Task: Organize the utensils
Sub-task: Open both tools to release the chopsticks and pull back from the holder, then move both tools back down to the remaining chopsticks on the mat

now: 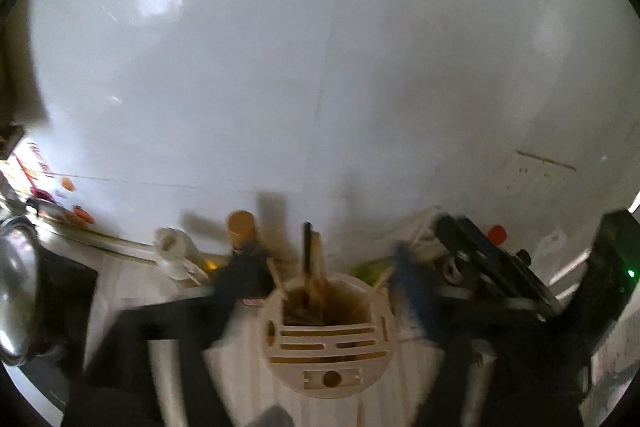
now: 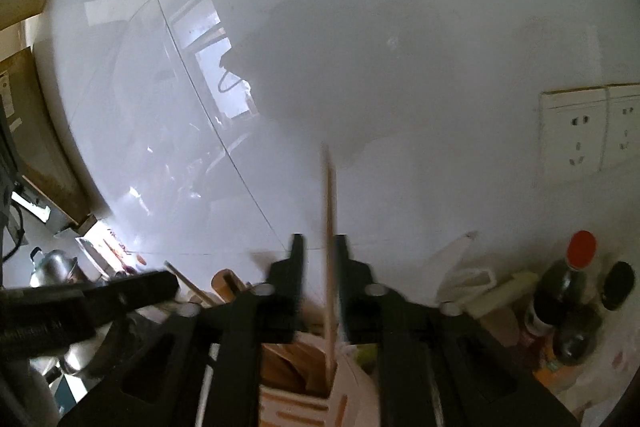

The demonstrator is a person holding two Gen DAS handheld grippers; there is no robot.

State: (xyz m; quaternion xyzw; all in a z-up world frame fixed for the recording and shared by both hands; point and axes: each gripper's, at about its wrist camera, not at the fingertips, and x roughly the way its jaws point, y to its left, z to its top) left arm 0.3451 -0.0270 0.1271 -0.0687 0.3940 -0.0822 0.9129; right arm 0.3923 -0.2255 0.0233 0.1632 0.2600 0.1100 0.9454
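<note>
A round pale wooden utensil holder (image 1: 328, 355) with slots in its top stands low in the middle of the left wrist view. A dark stick and wooden handles (image 1: 314, 263) rise from its square well. My left gripper (image 1: 326, 263) is open wide, one finger on each side of the holder, holding nothing. In the right wrist view a thin wooden chopstick (image 2: 330, 211) stands upright in the holder (image 2: 352, 387). My right gripper (image 2: 318, 255) is open around it; the stick is close to the right finger, with a gap on the left.
A white tiled wall fills the background. A dark sauce bottle with a red cap (image 2: 560, 291) and wall sockets (image 2: 576, 135) are at the right. A metal kettle (image 2: 52, 267) sits at the left. A yellow-capped jar (image 1: 240, 231) stands behind the holder.
</note>
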